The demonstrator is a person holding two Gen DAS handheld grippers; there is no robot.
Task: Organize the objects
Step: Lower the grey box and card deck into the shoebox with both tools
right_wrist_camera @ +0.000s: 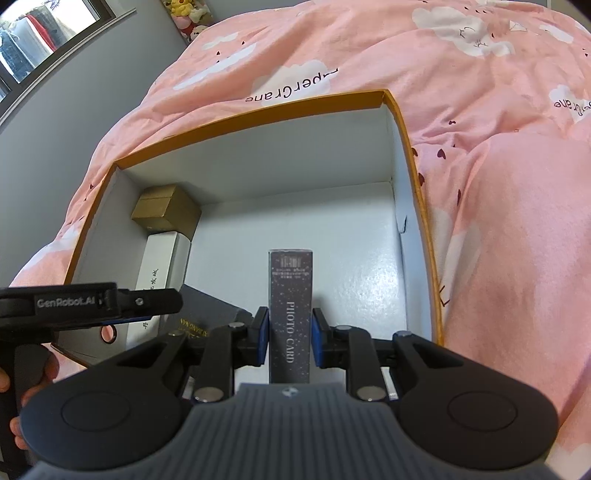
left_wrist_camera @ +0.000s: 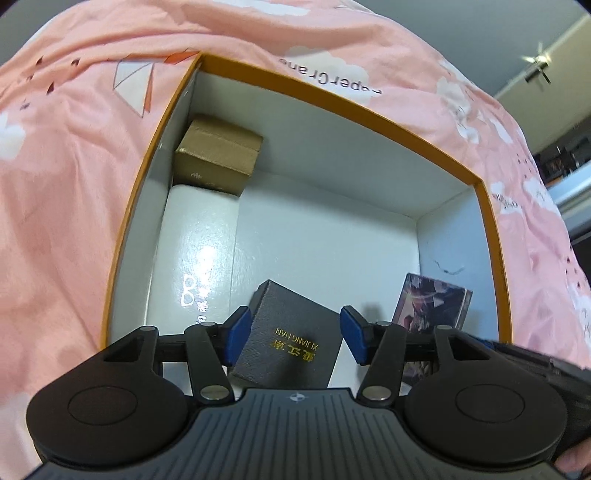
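Note:
An orange-rimmed cardboard box point(left_wrist_camera: 343, 99) with a white inside lies on a pink bedspread. In the left wrist view my left gripper point(left_wrist_camera: 295, 334) has its blue pads on both sides of a dark grey box with gold lettering point(left_wrist_camera: 288, 339), tilted, with a small gap at the right pad. In the right wrist view my right gripper point(right_wrist_camera: 287, 338) is shut on a dark "PHOTO CARD" box point(right_wrist_camera: 291, 306), held upright on edge inside the big box point(right_wrist_camera: 258, 110). The photo card box also shows in the left wrist view point(left_wrist_camera: 432, 306). The left gripper's side shows at left point(right_wrist_camera: 88, 302).
A gold-brown small box point(left_wrist_camera: 218, 155) sits in the far left corner, with a long white box point(left_wrist_camera: 199, 254) along the left wall in front of it; both show in the right wrist view point(right_wrist_camera: 166, 210) point(right_wrist_camera: 162, 258). The pink bedspread point(right_wrist_camera: 498, 184) surrounds the box. Plush toys point(right_wrist_camera: 188, 14) sit far back.

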